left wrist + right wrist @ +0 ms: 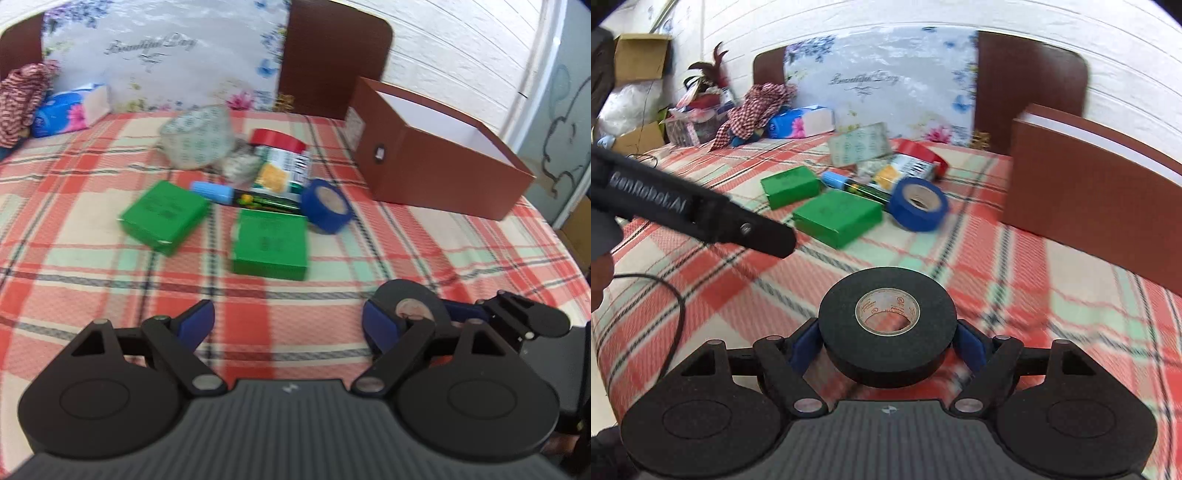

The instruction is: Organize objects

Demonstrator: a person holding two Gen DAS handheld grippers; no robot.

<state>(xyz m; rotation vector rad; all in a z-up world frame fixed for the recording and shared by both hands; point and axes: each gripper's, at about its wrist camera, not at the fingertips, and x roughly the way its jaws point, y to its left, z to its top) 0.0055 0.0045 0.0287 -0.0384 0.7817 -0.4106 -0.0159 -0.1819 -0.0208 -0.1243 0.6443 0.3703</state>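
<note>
A black roll of tape with a cardboard core [887, 328] is gripped flat between the blue pads of the right gripper [887, 341], above the red plaid tablecloth [713, 295]. Only in the left wrist view is the white inside of the open brown cardboard box [439, 162] shown; there the left gripper [288, 325] is spread wide and holds nothing.

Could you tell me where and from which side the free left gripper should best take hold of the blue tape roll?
The blue tape roll stands tilted on its edge, hole facing the camera. The left gripper, open and empty, could probably come from above and pinch across its width, flat face to flat face, away from the marker beside it.
</note>
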